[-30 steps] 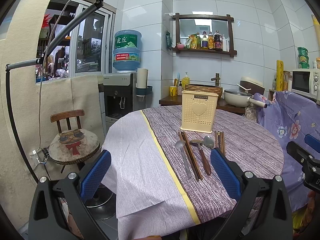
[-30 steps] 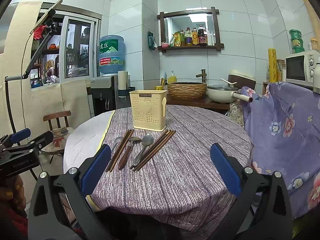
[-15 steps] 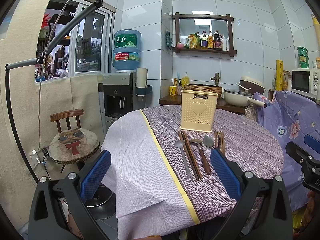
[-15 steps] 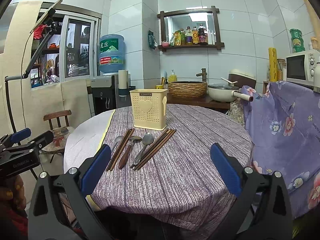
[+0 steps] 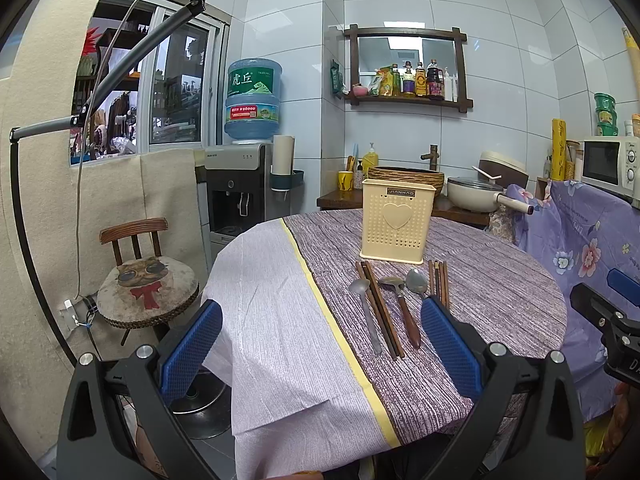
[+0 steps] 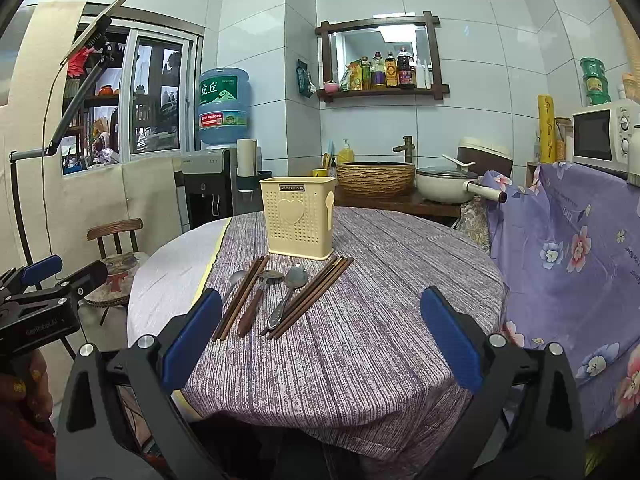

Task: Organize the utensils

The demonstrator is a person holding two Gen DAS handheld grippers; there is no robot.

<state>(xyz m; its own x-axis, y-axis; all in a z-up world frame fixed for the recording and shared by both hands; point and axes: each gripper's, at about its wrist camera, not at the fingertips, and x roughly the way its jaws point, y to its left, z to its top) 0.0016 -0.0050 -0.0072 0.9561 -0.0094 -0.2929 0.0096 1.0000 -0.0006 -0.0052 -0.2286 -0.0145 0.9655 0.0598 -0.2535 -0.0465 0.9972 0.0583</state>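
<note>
A cream perforated utensil holder stands upright on the round table. In front of it lie a steel spoon, a pair of brown chopsticks, a wooden-handled spoon, another steel spoon and more chopsticks. My left gripper is open, held above the table's near edge, short of the utensils. My right gripper is open too, near the front of the table, with nothing between its fingers.
A wooden chair with a cat cushion stands left of the table. A water dispenser is behind it. A purple floral cloth covers something at the right. A counter with a basket and pot lies behind the table.
</note>
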